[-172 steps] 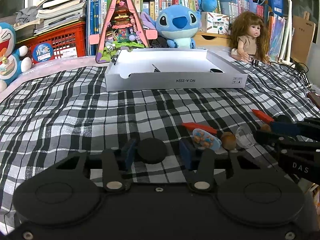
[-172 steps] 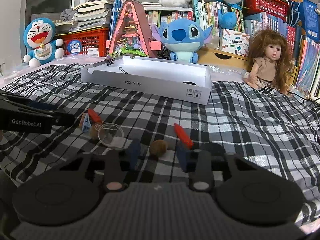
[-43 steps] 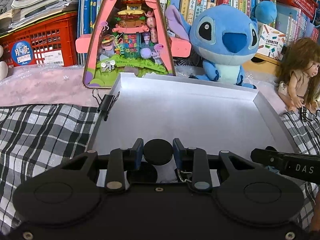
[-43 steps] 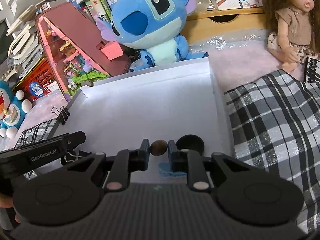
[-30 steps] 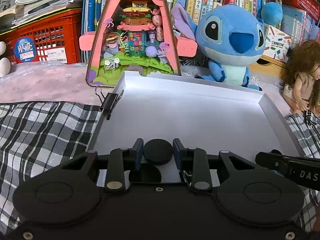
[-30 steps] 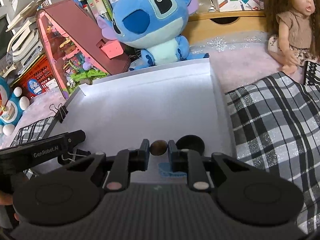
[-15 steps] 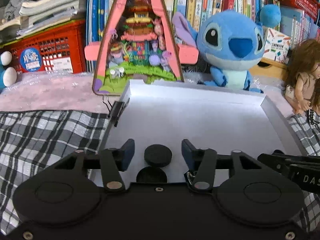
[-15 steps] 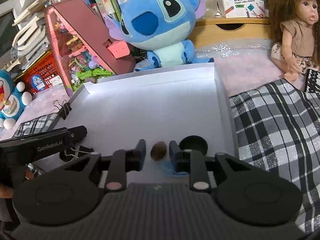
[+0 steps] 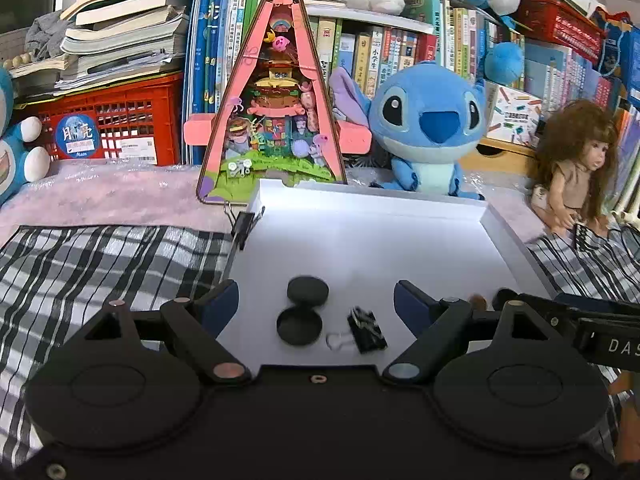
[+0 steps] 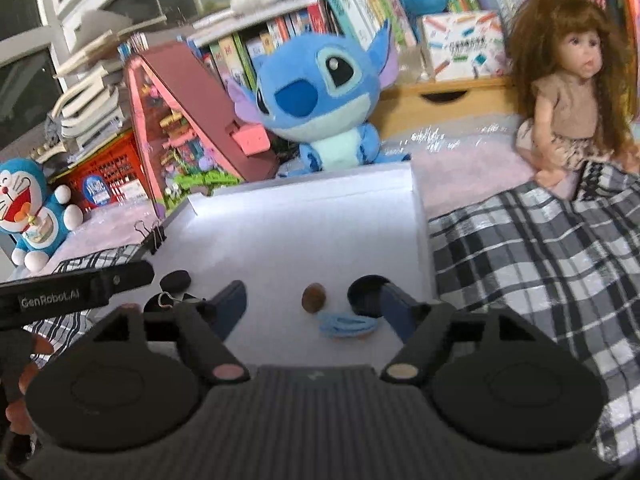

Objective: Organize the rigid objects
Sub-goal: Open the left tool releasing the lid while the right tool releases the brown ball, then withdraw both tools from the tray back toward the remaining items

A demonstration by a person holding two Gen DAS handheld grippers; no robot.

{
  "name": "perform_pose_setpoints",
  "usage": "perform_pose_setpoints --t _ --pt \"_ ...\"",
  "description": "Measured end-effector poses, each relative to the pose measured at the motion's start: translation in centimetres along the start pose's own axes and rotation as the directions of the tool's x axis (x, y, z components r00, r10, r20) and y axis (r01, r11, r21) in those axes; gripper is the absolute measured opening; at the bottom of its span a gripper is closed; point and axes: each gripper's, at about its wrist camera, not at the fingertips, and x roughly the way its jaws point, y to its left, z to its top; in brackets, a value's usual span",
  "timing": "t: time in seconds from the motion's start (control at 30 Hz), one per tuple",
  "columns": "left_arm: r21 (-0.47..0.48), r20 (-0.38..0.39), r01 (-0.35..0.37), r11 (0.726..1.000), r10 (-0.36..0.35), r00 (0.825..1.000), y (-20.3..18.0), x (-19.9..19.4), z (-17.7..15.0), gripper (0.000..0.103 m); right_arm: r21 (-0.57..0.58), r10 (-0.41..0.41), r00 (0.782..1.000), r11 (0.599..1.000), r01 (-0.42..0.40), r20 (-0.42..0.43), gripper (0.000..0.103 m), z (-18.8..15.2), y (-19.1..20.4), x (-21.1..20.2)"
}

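Observation:
A white box lid [image 9: 372,236] lies on the plaid cloth. In the left wrist view my left gripper [image 9: 316,304] is open and empty over its near edge. A black round cap [image 9: 307,291] lies in the lid between the fingers, with a second black cap [image 9: 299,326] and a black binder clip [image 9: 366,330] nearer me. In the right wrist view my right gripper [image 10: 312,304] is open and empty. A small brown nut [image 10: 313,297] lies in the lid [image 10: 304,232] between the fingers, beside a black cap [image 10: 366,290] and a blue clip [image 10: 347,325].
A binder clip [image 9: 245,225] grips the lid's left rim. Behind the lid stand a pink triangular toy house [image 9: 276,120], a blue plush [image 9: 428,120] and a doll [image 9: 576,176]. A red crate [image 9: 108,124] and books fill the back. Plaid cloth [image 10: 540,256] lies to the right.
Both grippers opened wide and pulled back and up. The black cap and the brown nut, held a second ago, now lie free in the lid.

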Motion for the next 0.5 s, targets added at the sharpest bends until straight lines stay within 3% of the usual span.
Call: perform_pose_setpoints --t 0.5 --pt "0.021 -0.002 0.074 0.997 -0.074 0.997 -0.4 -5.2 -4.7 0.084 -0.078 -0.023 0.999 0.997 0.025 0.029 0.089 -3.5 1.1 -4.4"
